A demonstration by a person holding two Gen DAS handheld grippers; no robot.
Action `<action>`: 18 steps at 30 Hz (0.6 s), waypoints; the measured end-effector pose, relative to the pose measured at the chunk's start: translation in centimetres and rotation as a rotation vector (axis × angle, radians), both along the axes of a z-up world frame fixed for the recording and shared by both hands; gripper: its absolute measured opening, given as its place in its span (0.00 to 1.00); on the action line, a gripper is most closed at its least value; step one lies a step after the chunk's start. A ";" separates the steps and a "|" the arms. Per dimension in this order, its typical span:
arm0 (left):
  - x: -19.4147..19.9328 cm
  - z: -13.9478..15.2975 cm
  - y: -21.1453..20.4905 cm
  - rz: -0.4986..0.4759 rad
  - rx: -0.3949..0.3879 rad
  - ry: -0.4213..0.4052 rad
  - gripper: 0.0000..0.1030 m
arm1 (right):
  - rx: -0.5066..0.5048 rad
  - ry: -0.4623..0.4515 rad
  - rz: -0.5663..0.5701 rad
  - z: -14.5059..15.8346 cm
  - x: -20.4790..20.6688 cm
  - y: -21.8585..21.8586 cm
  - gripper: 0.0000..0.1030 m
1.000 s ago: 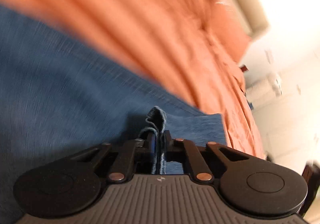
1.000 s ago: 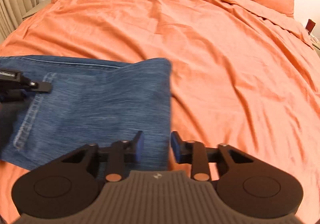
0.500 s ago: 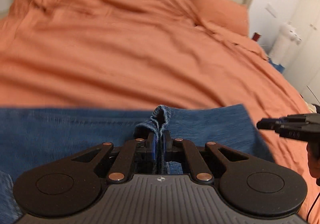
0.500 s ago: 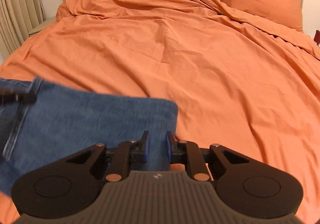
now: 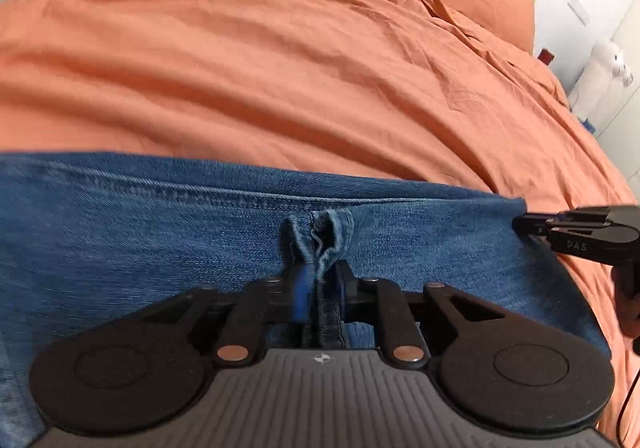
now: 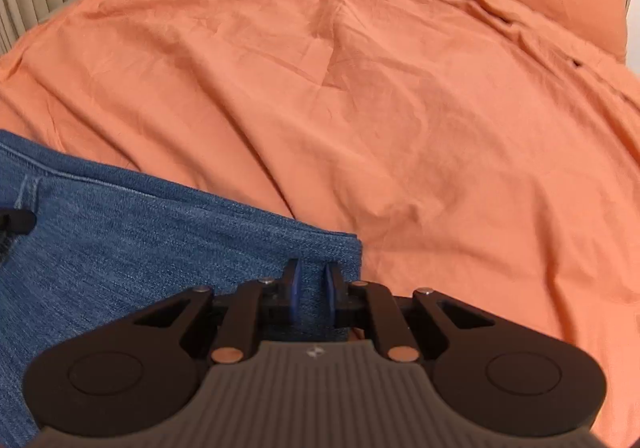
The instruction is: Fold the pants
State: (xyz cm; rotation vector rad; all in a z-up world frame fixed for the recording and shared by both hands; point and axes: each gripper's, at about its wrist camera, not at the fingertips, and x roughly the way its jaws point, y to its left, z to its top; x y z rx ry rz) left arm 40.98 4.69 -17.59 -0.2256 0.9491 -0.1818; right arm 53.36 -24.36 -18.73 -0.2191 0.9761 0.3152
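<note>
Pants [image 5: 160, 232] lie lengthwise across bed [image 5: 280, 68]. Left tongs [image 5: 320, 280] opening, hem bunch between them; right tongs [image 6: 311, 288] closing over the folded end.

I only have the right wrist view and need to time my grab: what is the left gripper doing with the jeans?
Observer: The left gripper has a bunched denim fold between its fingers; its jaws are opening.
Operator: Where on the jeans?
Observer: Mid-width, just below the long seam by the far edge.
Operator: And my gripper from there?
Observer: The right gripper, closing over denim, tips at the jeans' far right corner.
</note>
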 end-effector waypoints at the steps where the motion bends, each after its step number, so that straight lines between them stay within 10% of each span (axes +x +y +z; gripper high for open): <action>1: -0.6 0.7 -0.2 -0.010 0.022 -0.014 0.21 | -0.014 -0.016 0.008 0.6 -0.6 0.1 0.10; 9: -6.7 4.7 -2.1 -0.049 0.053 -0.071 0.21 | -0.001 -0.049 0.044 4.7 -7.7 -0.1 0.23; 18: -9.3 2.2 -3.5 -0.050 0.104 -0.008 0.21 | 0.014 -0.034 0.076 4.9 -14.8 0.1 0.25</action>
